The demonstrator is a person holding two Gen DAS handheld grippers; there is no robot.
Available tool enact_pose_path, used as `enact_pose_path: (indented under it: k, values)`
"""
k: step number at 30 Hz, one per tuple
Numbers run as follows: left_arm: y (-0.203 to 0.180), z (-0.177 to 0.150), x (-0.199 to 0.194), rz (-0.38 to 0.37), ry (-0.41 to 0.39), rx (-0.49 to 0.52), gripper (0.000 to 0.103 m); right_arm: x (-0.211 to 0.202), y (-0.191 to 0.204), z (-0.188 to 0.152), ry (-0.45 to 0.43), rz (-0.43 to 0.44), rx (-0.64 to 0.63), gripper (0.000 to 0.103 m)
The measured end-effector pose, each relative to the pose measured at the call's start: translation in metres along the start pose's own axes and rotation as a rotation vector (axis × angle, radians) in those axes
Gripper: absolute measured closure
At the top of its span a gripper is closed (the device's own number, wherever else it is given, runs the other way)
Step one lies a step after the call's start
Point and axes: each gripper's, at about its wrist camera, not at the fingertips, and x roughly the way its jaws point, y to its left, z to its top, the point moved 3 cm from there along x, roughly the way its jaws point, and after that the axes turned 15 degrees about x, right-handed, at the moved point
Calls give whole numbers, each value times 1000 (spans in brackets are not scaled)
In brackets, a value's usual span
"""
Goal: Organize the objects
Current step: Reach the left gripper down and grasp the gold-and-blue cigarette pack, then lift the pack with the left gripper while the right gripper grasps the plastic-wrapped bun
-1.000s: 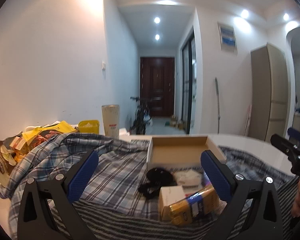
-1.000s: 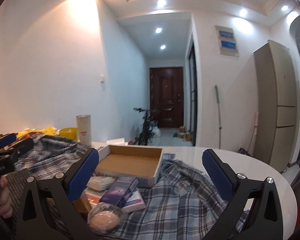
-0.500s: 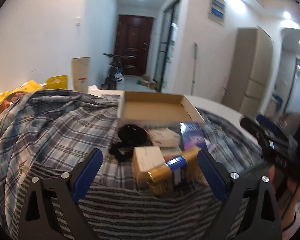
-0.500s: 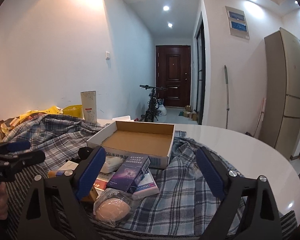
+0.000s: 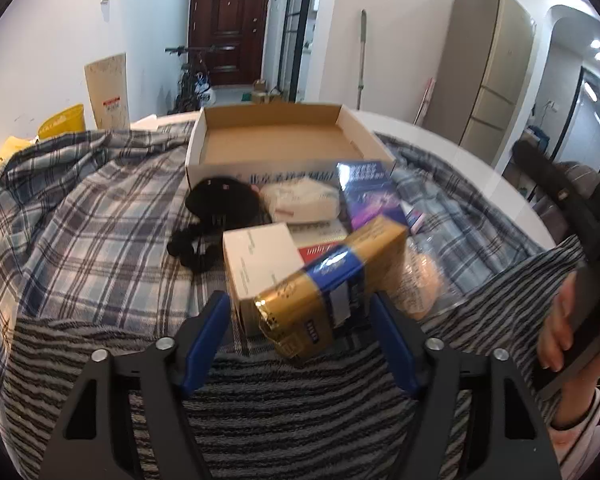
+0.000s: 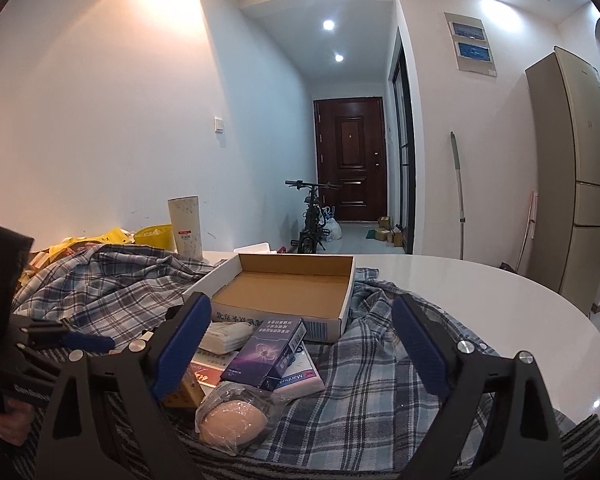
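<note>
Since a second ago your left claw point(image 5: 300, 316) has dropped and pushed in toward the pile, so the gold and blue packet point(image 5: 332, 276) that lay well ahead of it now sits right between the blue pads point(image 5: 206, 336), and the jaws look narrower than they were; your right claw point(image 6: 300, 340) has tipped down only slightly and hangs wide over the purple box point(image 6: 266, 350). Neither claw holds anything yet. What the coming move turns on is this: the packet lies with its long axis running from near-left to far-right, slanted across your left claw's line of approach, with its near gold end poking out toward you between the pads. Leaning against its left side is a white carton point(image 5: 260, 260), so your left pad stands just beside the carton and not the packet. Closing as you are would, I judge, catch carton and packet together, or twist the packet. Your left claw is plainly the nearer one. The open cardboard tray point(image 5: 276, 148) lies straight ahead, beyond the black cable bundle point(image 5: 216, 212) and the white pouch point(image 5: 300, 200), all resting on the plaid shirt point(image 5: 80, 208) spread over the worktop point(image 6: 500, 304). Turn your left wrist a little so the pads square up across the packet's short sides before you close.
</note>
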Motion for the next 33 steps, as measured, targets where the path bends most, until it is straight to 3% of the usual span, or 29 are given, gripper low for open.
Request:
enact_pose_path:
  k: [1,3,9,15,19,25,28,33]
  values:
    - [1,0,1,-7,3,-6,41,0,0,0,-2,1,2,12]
    - [1,1,1,-8,2,-17,58,-2,0,0,-9,4,4,12]
    - [-14,3,-12,-8,-24,42,80,0,-1,0,0,5,13,12]
    - [-36,8,-21,-105,-44,43,84,0,-1,0,1,3,16,12]
    - [-50,15,-17,-40,-63,92,84,-1,-2,1,0,4,20,12]
    - [-46,27,2,-76,-35,40,84,-1,-2,1,-1,4,20,12]
    - [-45,31,-3,-43,-65,48,91,-1,-3,1,-2,4,26,12]
    - [-38,36,-29,115,-176,87,91,1,-4,1,2,7,37,12]
